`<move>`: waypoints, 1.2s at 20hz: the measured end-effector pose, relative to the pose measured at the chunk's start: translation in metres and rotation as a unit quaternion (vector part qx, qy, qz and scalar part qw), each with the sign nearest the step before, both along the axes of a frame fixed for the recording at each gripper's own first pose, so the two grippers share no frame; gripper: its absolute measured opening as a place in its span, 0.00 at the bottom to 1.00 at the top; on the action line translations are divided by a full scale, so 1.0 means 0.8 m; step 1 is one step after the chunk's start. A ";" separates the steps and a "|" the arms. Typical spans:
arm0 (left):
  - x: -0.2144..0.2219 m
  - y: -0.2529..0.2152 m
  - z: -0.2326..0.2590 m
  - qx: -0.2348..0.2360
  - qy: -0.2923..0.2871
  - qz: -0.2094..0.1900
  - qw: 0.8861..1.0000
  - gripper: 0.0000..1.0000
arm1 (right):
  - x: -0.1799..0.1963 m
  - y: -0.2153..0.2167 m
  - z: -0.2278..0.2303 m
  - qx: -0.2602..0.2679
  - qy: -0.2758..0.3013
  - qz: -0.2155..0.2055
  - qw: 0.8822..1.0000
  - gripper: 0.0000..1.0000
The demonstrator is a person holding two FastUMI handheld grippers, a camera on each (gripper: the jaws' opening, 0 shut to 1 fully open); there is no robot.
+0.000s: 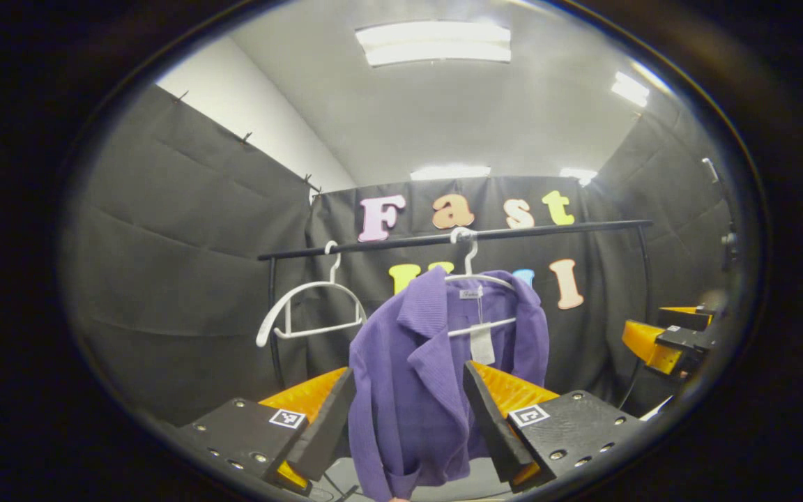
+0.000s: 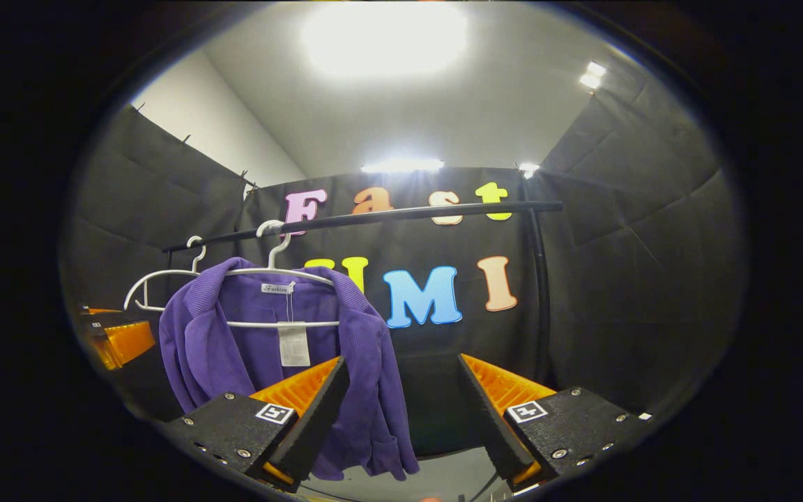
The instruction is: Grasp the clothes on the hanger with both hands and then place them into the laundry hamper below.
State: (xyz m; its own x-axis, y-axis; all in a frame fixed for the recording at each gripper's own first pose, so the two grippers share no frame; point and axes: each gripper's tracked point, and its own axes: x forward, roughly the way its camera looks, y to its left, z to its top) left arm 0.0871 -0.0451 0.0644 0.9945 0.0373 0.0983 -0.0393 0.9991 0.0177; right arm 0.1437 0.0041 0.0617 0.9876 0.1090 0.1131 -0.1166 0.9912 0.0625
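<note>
Both grippers spread wide, facing the purple jacket on its hanger

Nearest, the left gripper (image 1: 408, 418) has its fingers apart with the purple jacket (image 1: 415, 376) framed between them, apparently lined up to grip its front; the right gripper (image 2: 401, 411) is equally spread, aimed just past the jacket's edge. The jacket hangs on a white hanger (image 2: 283, 279) from the black rail (image 2: 373, 217), beside an empty hanger (image 1: 307, 307). The jacket's hem is cut off, so I cannot tell where the laundry hamper sits
</note>
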 end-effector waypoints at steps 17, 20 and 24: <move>0.137 -0.037 -0.064 -0.039 0.049 0.037 0.997 0.94 | 0.145 0.054 -0.017 0.031 0.040 0.085 0.995 0.93; 0.156 -0.036 -0.076 -0.036 0.060 0.044 0.997 0.90 | 0.168 0.067 -0.032 0.026 0.054 0.092 0.994 0.94; 0.171 -0.039 -0.094 -0.022 0.080 0.052 0.995 0.96 | 0.192 0.083 -0.056 0.005 0.071 0.094 0.993 0.94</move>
